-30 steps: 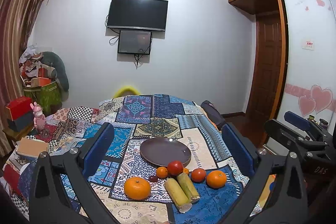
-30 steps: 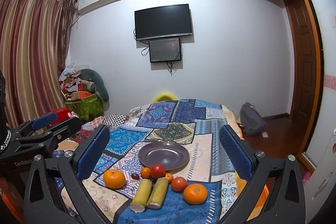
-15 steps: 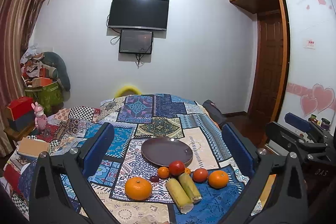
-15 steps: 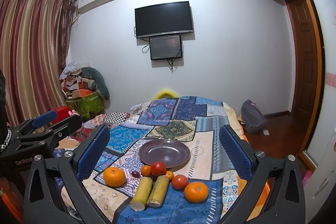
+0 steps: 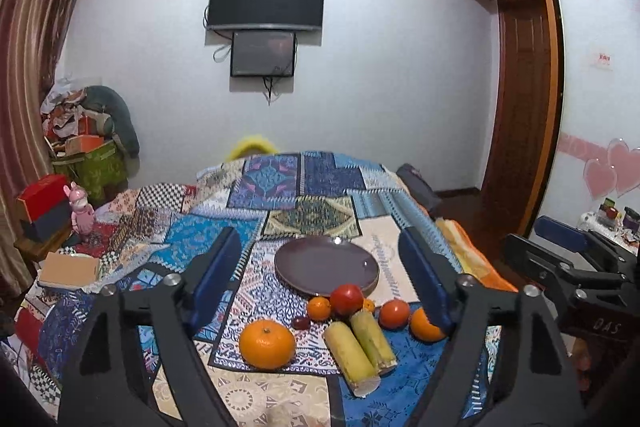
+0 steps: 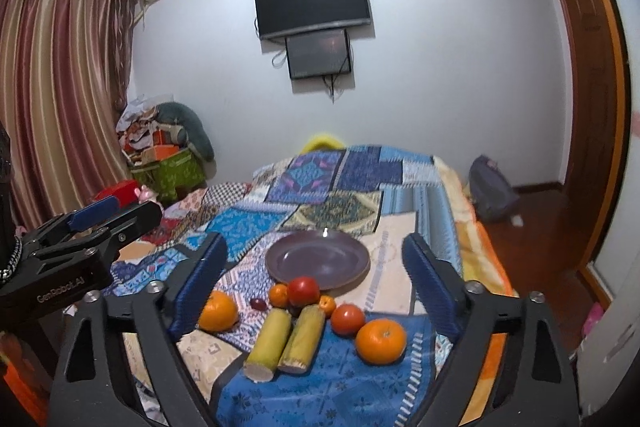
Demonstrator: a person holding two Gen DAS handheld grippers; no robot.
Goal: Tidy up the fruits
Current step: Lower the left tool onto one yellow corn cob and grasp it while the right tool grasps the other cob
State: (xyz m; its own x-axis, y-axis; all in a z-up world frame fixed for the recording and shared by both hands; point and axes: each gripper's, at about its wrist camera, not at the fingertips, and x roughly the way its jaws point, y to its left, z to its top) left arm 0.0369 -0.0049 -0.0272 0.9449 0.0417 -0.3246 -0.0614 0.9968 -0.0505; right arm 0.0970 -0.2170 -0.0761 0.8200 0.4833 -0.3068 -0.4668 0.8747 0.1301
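An empty dark purple plate (image 5: 326, 266) (image 6: 317, 259) lies on the patchwork cloth. In front of it sit a large orange (image 5: 267, 343) (image 6: 217, 310), a second large orange (image 5: 425, 324) (image 6: 381, 341), two red tomatoes (image 5: 346, 298) (image 6: 303, 291), small tangerines (image 5: 319, 308), a small dark fruit (image 5: 300, 323) and two yellow-green cane pieces (image 5: 352, 355) (image 6: 268, 343). My left gripper (image 5: 320, 279) is open and empty above the fruit. My right gripper (image 6: 316, 275) is open and empty too.
The patchwork-covered table (image 5: 304, 187) runs toward the back wall. Boxes, a pink toy (image 5: 81, 211) and a cluttered pile stand at the left. A wooden door (image 5: 524, 131) and a dark bag (image 6: 492, 187) are at the right.
Both grippers have moved closer to the fruit and plate, which now look larger. Both stay open; nothing on the table has moved.
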